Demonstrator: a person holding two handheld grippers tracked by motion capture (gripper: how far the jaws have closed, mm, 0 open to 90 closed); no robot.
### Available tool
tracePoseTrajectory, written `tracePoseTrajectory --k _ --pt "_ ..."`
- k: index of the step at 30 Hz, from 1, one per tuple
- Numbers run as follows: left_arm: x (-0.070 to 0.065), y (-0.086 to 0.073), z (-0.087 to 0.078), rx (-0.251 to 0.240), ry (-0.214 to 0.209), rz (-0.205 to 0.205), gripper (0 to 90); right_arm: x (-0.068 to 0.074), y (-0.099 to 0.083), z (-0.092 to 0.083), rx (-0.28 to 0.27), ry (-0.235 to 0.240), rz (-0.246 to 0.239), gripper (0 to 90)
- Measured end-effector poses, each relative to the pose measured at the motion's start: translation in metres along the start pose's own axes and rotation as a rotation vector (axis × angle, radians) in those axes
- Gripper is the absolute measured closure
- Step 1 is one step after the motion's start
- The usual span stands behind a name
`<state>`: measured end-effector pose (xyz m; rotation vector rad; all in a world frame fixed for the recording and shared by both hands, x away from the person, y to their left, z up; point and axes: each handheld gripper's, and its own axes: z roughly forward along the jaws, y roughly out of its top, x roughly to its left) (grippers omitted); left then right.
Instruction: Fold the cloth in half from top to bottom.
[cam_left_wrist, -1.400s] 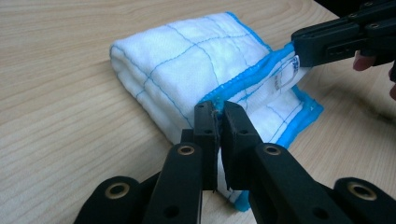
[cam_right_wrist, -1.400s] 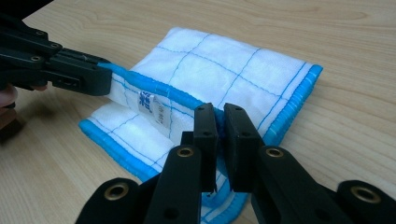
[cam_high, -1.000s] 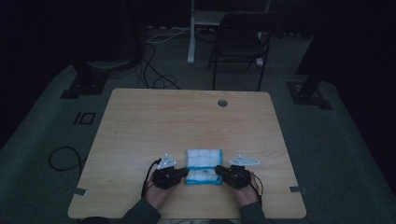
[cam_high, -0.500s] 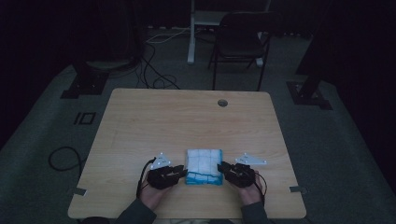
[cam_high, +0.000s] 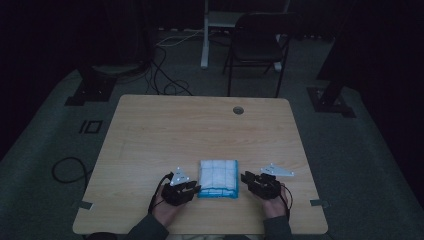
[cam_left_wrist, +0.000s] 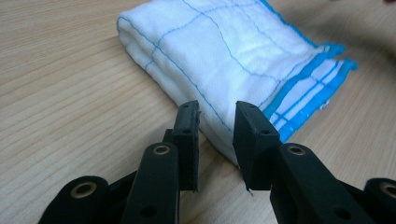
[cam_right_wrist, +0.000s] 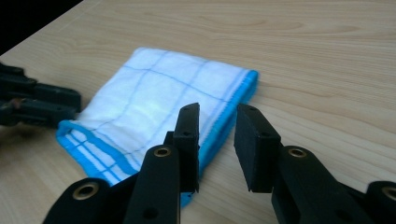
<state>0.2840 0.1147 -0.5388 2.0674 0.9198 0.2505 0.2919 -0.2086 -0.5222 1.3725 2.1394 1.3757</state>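
folded cloth (cam_high: 218, 178) near table (cam_high: 200, 130) edge

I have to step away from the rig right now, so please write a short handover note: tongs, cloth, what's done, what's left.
Left tongs: open, jaws have just been opening, at the cloth's left edge, nothing gripped.
Right tongs: open, jaws also just opening, at the cloth's right, blue-hemmed edge, nothing gripped.
Cloth: folded into a neat rectangle, flat near the front edge of the table, between both tongs.
Done: the fold looks finished and both sides are let go.
Left: probably just draw the tongs clear; fold again only if a smaller packet is wanted.
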Motion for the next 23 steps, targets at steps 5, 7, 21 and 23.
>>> tracePoseTrajectory --k 5,7,21,23 --pt "0.002 -0.007 -0.002 0.01 0.008 -0.004 70.7 -0.008 -0.002 -0.003 0.002 -0.034 0.006 70.5" --pt "0.005 -0.009 -0.003 0.002 0.012 -0.011 70.5 -0.011 -0.003 -0.004 0.003 -0.048 0.008 70.5" --pt "0.03 -0.01 -0.011 0.006 0.109 -0.032 67.2 -0.035 -0.004 -0.002 0.01 -0.121 0.046 70.3" --pt "0.034 -0.008 -0.011 0.008 0.12 -0.026 66.7 -0.036 -0.003 -0.001 0.012 -0.126 0.041 70.3"
